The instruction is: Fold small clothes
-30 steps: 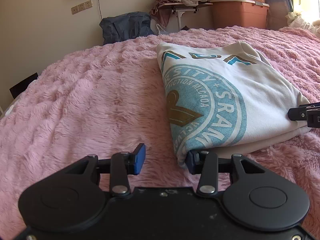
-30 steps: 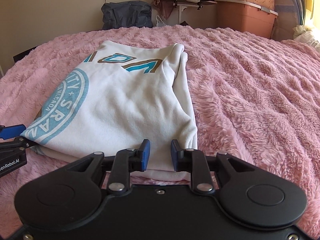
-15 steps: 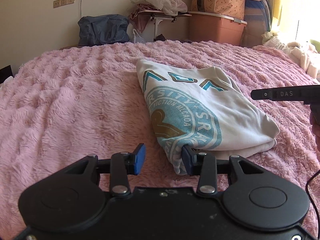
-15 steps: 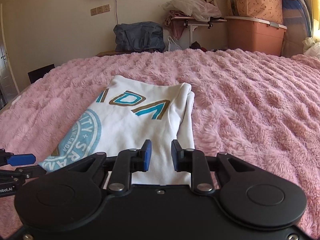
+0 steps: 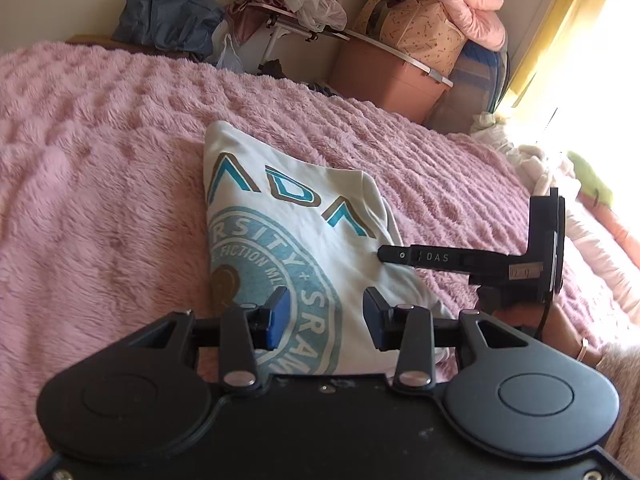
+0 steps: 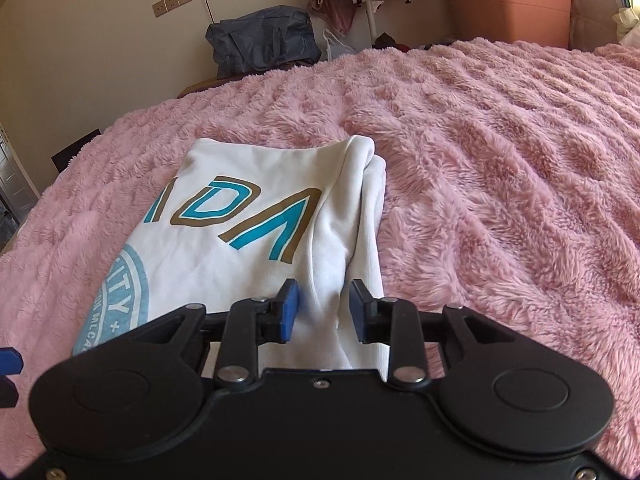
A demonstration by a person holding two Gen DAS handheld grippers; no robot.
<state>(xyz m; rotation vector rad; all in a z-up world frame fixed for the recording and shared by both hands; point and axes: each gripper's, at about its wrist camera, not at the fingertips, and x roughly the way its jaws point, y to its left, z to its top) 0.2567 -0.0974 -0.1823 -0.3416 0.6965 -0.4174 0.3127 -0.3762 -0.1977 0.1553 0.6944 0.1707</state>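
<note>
The folded white sweatshirt (image 5: 296, 236) lies on the pink bed (image 5: 100, 208). The left gripper (image 5: 325, 322) hovers over its near edge, fingers spread, nothing between them. Only the left view shows the right gripper (image 5: 382, 254) side-on (its gap hidden there); the right view shows its 2 fingers (image 6: 289, 310) apart, straddling the sweatshirt's folded side.

1. The left gripper (image 5: 324, 318) is now raised above the folded white sweatshirt (image 5: 280, 220), its jaws spread over the printed seal rather than at the near corner.
2. The right gripper (image 6: 322, 312) is opened wider than before and carried over the sweatshirt's right edge.
3. The right gripper is now seen side-on over the sweatshirt in the left view.
</note>
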